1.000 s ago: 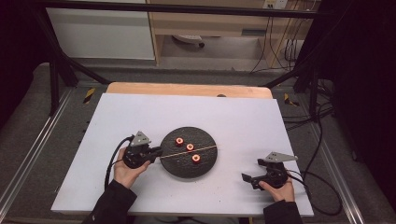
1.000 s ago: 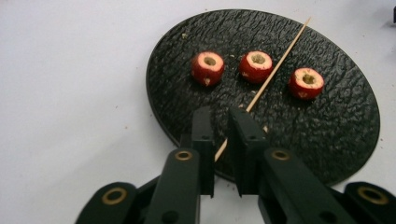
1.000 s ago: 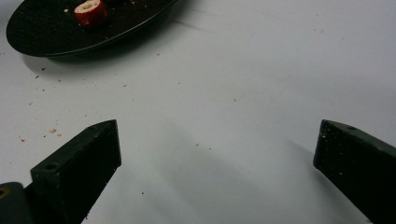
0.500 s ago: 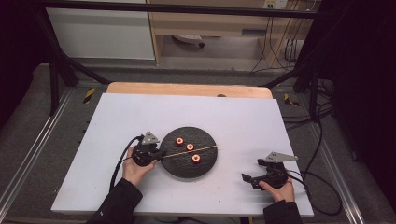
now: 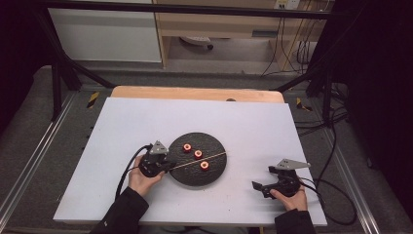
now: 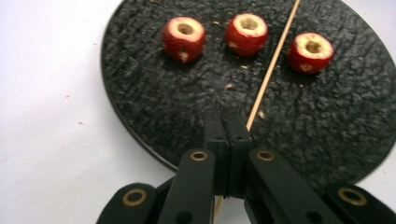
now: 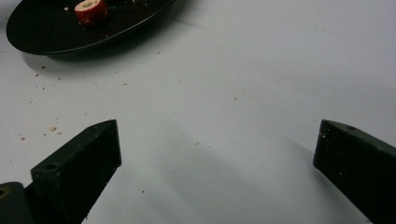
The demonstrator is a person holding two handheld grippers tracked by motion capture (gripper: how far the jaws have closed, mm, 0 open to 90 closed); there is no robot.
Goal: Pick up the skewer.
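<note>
Lying white and broad under both tongs: the tabletop (image 5: 146,122), dusted with fine crumbs near the right tongs (image 7: 217,154). Sitting just ahead of the left tongs (image 6: 227,122): a round black plate (image 6: 154,98), rough-textured, its near rim passing under those tips. Resting well off to the plate's far side: the right tongs, spread wide over bare tabletop, gripping nothing.

Stretching away from the left tongs across the plate: a thin pale wooden skewer (image 6: 273,60), straight, running slantwise to the far rim. Pinching its near end: the left tongs, pressed together, having just been closing on it.

Standing in a row beyond the left tongs' tips: three small red fruit pieces (image 6: 184,38), cored, pale flesh showing at the hollowed tops. Sitting to one side of the skewer: two pieces; sitting to the other: the third (image 6: 310,51), close beside the stick but not touching.
</note>
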